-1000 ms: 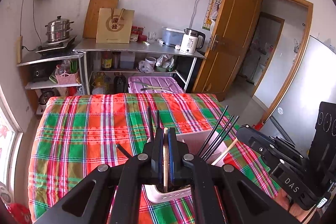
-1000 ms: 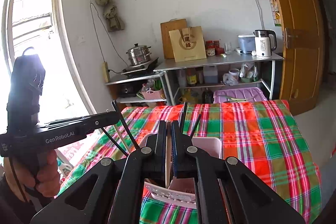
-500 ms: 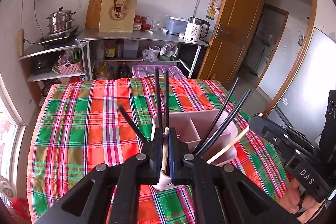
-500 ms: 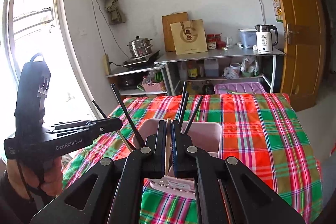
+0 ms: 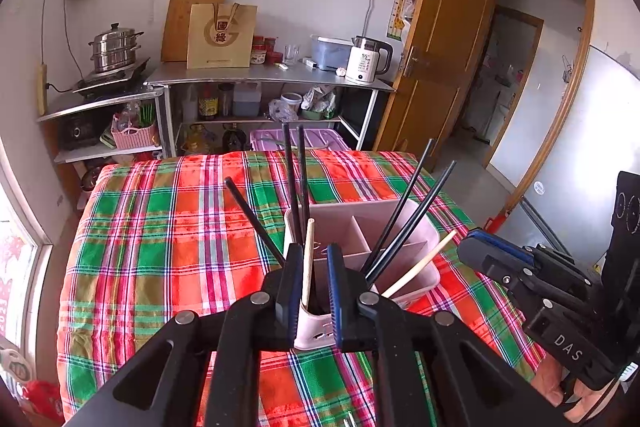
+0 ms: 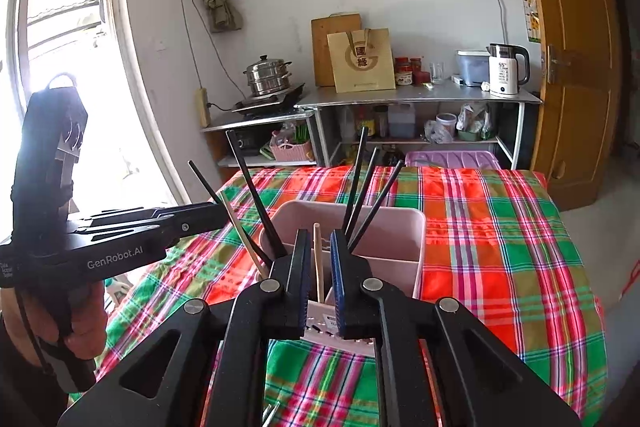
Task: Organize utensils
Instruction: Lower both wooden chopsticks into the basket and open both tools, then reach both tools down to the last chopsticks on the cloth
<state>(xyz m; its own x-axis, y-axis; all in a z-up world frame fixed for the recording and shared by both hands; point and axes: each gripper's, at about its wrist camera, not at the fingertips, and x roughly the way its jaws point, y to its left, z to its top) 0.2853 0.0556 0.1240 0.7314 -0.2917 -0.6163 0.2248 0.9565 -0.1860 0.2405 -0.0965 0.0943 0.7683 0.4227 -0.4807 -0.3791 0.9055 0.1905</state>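
Note:
A pink divided utensil holder stands on the plaid tablecloth with several black chopsticks leaning out of it. My left gripper hangs over the holder's near corner, its jaws opening. A pale wooden chopstick stands loose between them, its lower end down in the holder. My right gripper is over the other near corner, jaws also opening. A second wooden chopstick stands free in their gap. Each gripper shows in the other's view, the right gripper and the left gripper.
The table under the red-green plaid cloth carries only the holder. Behind it are a metal shelf with a kettle, a paper bag and a steamer pot. A wooden door stands open at the right, and a window lies to the left.
Both pairs of jaws were shut on their wooden chopsticks and have parted, leaving the sticks standing in the holder. The left gripper has come closer to the holder and lower.

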